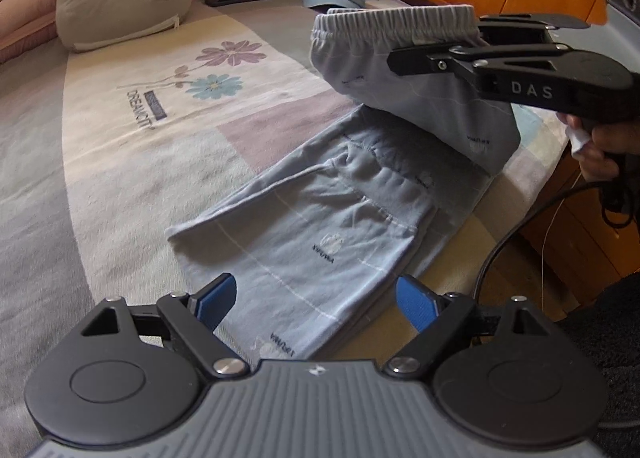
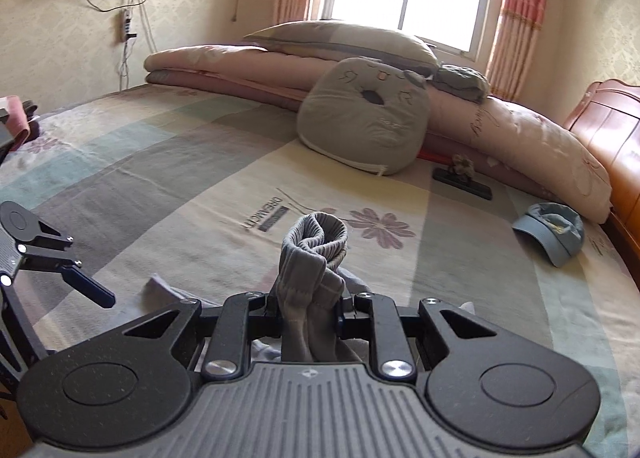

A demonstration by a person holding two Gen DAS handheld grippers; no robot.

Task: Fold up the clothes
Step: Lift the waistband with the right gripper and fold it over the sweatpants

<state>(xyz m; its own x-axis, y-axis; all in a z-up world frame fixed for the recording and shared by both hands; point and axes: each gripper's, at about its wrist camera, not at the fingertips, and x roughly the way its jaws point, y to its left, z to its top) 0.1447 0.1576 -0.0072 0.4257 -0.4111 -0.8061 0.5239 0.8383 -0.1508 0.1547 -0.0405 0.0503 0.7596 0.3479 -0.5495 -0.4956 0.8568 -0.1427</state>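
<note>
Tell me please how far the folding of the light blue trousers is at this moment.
About halfway. Done: the trousers already lie narrow on the bed sheet, apparently folded lengthwise. In hand: the right gripper, jaws shut on the elastic waistband, carries the top end over the legs. The left gripper is open above the leg end. Left: laying the waistband down and flattening.

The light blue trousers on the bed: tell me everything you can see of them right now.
The light blue trousers look like soft cotton knit, with thin white lines and small printed logos. The legs lie flat on the patchwork bedspread, one cuff pointing left. The gathered elastic waistband is lifted and doubled back over the legs, pinched in the shut jaws of the right gripper. The left gripper hovers open over the leg end.
</note>
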